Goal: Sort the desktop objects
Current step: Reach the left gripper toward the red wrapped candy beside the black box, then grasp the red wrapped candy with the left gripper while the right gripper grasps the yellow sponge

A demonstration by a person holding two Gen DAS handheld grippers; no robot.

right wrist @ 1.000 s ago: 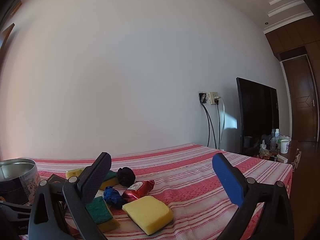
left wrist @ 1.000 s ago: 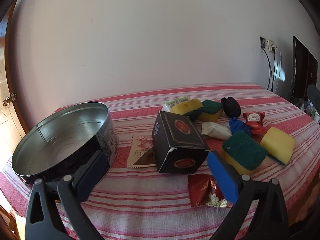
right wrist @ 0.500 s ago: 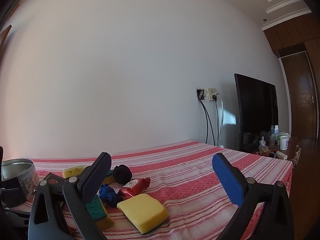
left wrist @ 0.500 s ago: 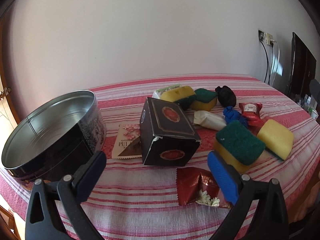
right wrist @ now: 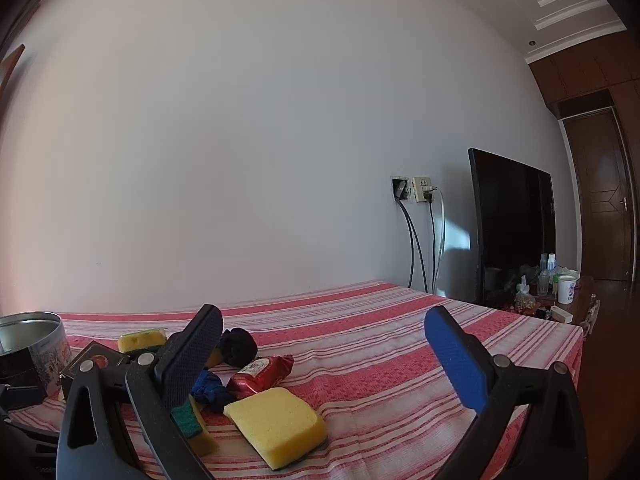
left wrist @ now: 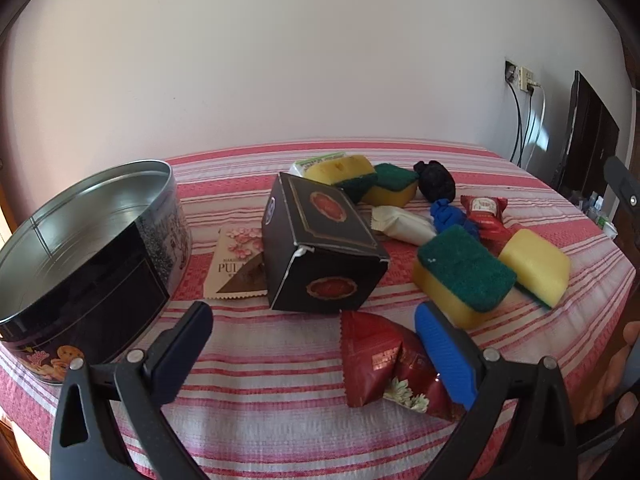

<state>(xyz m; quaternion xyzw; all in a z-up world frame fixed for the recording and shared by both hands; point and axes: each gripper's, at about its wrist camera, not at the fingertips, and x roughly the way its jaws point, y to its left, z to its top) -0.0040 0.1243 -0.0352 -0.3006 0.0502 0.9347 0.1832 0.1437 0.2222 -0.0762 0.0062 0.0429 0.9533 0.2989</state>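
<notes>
Both grippers hang over the striped table with fingers spread wide, holding nothing. The left gripper [left wrist: 312,340] faces the black box [left wrist: 320,246] and red sachet [left wrist: 384,364] — likely choosing a first pick for the empty tin [left wrist: 86,236] — while the right gripper [right wrist: 324,350] waits above the sponges [right wrist: 276,426].

Black box [left wrist: 320,240] partly hides the sachet [left wrist: 236,268].

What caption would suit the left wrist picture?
Open left gripper hovers over a striped tablecloth strewn with sponges, snack packets and a dark box, beside an empty round tin.
</notes>
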